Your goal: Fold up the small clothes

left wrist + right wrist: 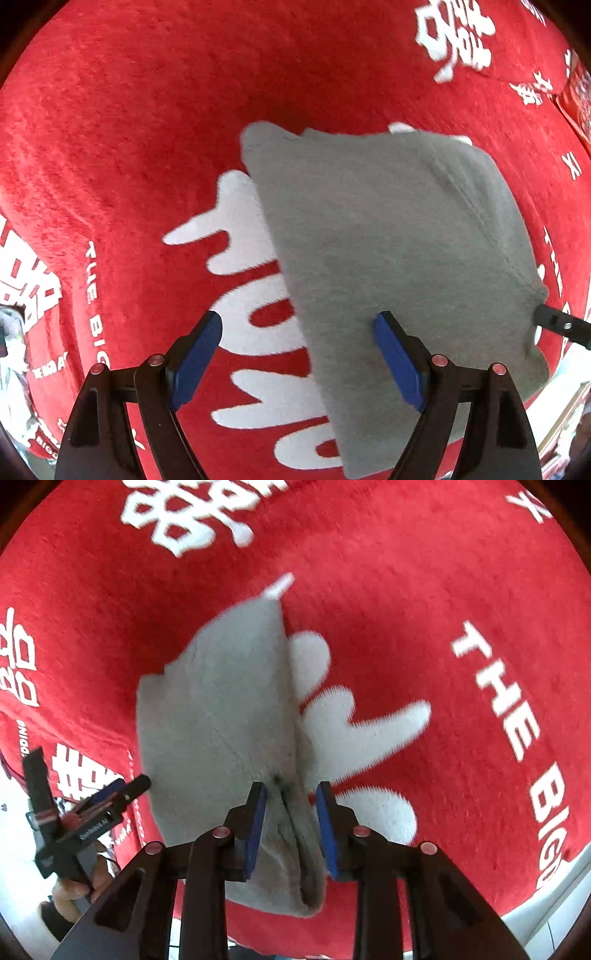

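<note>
**A:** So what is underneath it all?

**B:** A red cloth with white lettering (129, 147) covers the tabletop, and the grey garment (388, 240) lies on it, over the big white letters.

**A:** How far along does the folding look?

**B:** Partway, I'd judge. From the right wrist the grey garment (214, 709) shows doubled layers with a fold edge running up its middle, and it sits compact, not spread out. Whether another fold is due I cannot tell; squaring it up seems to be left.

**A:** And the grippers?

**B:** The left gripper (299, 354) hangs wide open above the garment's edge, one pad over grey fabric, the other over red cloth, holding nothing. The right gripper (291, 827) is partly open, straddling the folded edge; its pads (255, 830) stand clear of the fabric, so no grip.
</note>
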